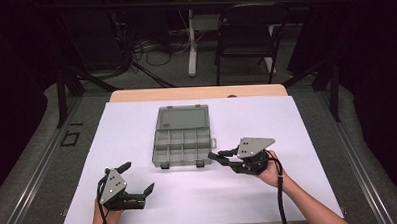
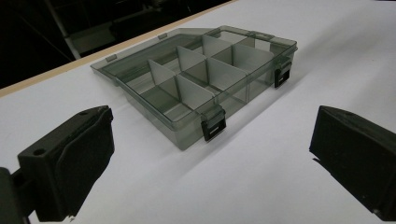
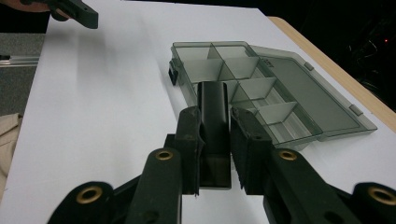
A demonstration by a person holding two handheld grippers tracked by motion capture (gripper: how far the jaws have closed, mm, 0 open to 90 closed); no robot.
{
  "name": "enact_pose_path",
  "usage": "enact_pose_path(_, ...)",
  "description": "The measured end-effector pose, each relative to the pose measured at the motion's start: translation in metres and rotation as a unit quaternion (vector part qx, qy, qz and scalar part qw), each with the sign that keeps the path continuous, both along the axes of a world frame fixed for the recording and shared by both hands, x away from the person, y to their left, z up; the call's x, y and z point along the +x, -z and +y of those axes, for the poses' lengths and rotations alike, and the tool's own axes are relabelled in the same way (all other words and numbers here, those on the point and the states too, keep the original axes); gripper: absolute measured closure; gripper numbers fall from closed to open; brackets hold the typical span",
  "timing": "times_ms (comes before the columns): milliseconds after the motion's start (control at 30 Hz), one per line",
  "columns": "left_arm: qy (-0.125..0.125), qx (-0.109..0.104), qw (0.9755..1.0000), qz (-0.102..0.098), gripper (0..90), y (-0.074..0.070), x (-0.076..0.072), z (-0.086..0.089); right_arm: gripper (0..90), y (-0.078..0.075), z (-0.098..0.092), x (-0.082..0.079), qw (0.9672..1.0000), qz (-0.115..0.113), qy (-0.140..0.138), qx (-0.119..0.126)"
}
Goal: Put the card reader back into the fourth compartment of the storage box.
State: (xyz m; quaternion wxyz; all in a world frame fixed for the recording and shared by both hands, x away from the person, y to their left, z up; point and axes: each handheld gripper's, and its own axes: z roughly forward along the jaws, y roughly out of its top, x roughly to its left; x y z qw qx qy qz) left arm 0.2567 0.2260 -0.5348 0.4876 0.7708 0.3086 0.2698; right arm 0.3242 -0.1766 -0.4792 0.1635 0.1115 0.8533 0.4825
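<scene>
Meanwhile, right gripper [image 1: 214,156] clamps a small dark block [image 3: 214,109], its far end hidden, at four o'clock of the open organizer box [image 1: 182,137] mid-table; left gripper [image 1: 138,177], jaws wide and empty, waits at seven o'clock.

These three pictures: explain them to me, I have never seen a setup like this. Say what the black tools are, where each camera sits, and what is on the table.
A person holds a two-jaw tool in each hand. The top camera looks down on a white table; the other two cameras ride on the tools. An open compartment box of smoky clear plastic lies there, lid flat behind it. The left hand-held gripper is open, holding nothing. The right hand-held gripper is shut on a small dark plastic piece, perhaps a divider, beside the box.
</scene>
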Motion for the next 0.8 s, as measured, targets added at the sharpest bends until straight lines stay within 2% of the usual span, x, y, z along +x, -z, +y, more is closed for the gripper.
enact_pose_path(800,0.001,0.000,1.0000,0.002,0.1,0.000,0.000,0.000,73.3,-0.003,0.007,0.015,0.9997,0.009,0.024,-0.005)
